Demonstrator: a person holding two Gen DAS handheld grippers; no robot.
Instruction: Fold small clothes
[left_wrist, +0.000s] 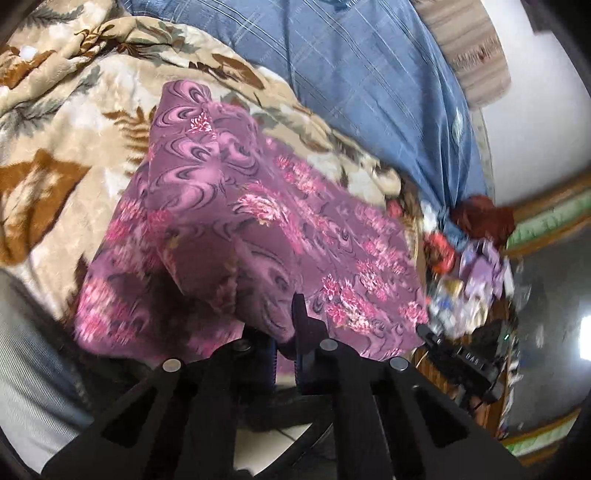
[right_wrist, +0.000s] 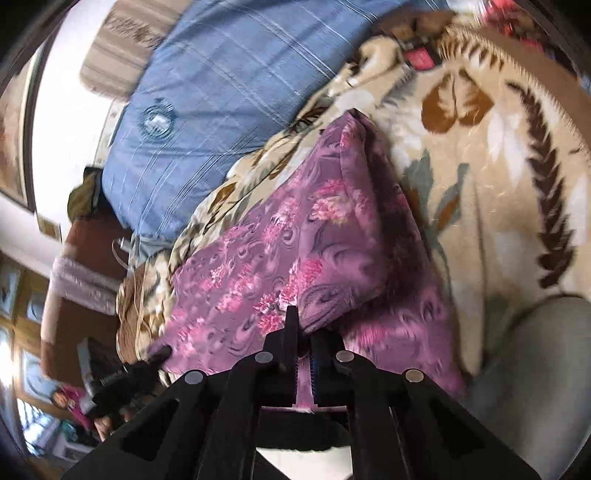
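Grip: my left gripper (left_wrist: 286, 334) and right gripper (right_wrist: 303, 332) each pinch the purple floral cloth (left_wrist: 236, 221).
Left view only: clutter (left_wrist: 476, 266) at three o'clock.
Right view only: picture (right_wrist: 62, 402) at eight.

The left gripper (left_wrist: 286, 332) pinches the purple floral cloth (left_wrist: 236, 229) above a leaf-patterned blanket (left_wrist: 74, 147).

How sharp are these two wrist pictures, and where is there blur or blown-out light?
Left wrist view: the purple floral cloth is smeared by motion near the left claw; the white wall is overexposed. Right wrist view: the cloth is sharper at centre, the beige leaf-print blanket streaks toward the rim, and the fisheye bends the edges.
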